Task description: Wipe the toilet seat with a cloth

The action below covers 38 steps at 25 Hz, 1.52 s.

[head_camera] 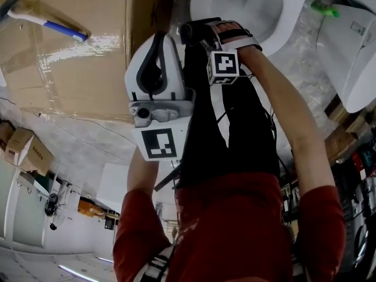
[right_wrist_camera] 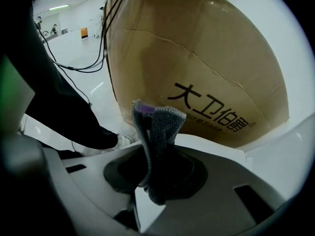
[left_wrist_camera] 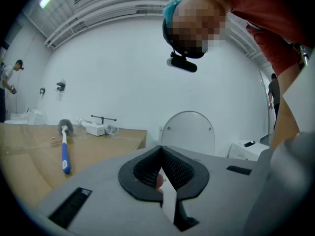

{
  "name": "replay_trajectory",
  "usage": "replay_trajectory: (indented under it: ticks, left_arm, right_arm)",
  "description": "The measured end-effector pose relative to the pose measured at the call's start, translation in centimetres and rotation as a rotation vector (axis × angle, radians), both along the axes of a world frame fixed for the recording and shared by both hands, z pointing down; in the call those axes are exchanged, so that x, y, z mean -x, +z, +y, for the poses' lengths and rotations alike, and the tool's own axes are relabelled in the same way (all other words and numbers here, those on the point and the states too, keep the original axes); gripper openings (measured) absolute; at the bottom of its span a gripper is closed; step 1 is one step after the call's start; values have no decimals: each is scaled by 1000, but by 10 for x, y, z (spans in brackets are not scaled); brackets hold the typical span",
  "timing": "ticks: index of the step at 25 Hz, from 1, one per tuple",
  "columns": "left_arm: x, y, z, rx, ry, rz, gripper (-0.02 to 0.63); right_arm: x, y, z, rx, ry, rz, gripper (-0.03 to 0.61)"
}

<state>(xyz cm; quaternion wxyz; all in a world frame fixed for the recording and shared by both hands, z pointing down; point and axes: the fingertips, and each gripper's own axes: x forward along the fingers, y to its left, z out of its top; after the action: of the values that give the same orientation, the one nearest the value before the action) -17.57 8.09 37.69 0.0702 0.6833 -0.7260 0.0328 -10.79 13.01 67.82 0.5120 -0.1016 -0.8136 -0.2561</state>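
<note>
**Holding the cloth at the near rim of the toilet**

The right claw (right_wrist_camera: 156,173) is clamped on a grey cloth (right_wrist_camera: 156,127). The cloth stands out past the jaws as a folded tuft with a purple tag near its free end. Just under and beyond that tuft runs a curved white edge, which I take to be part of the toilet. Past it, straight ahead of the claw, is the side of a cardboard box (right_wrist_camera: 197,73). So the cloth faces the box more than the bowl.

From the head view, the toilet seat (head_camera: 282,16) lies just beyond the tip of the right claw and a little to its right. Its oval runs lengthwise away from the claw. I cannot tell whether the cloth touches it yet.

The left claw (left_wrist_camera: 161,168) has its jaws pressed together with nothing in them. It sits nearer the person, beside the right claw, and well short of the seat. Ahead of it the upright lid (left_wrist_camera: 188,132) stands at the far end, and a blue-handled brush (left_wrist_camera: 65,149) lies on the box top to its left.

The right hand is plainly the nearer one. The coming move probably needs the cloth tipped down and swung right onto the rim, then drawn along the curve.
</note>
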Motion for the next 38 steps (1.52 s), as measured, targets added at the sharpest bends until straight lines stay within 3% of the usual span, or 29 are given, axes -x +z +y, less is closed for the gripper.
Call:
replay_trajectory:
  ticks: [11,19,27,38]
  left_arm:
    - [-31,-2,19,-26,-49,-40,12]
    - [-82,3,7,-34,31,-27,12]
    - [-128,13,-17,-14,151,-18,12]
    - [-164,26,-50,4,264,5,12]
  right_arm:
    - [-70,4,63,45,-23,33,81]
    - [-135,2,68,18,71,61,81]
    - [-196,7,46,10,294,84,81]
    - [-247,8,-37,-37,527,86,81]
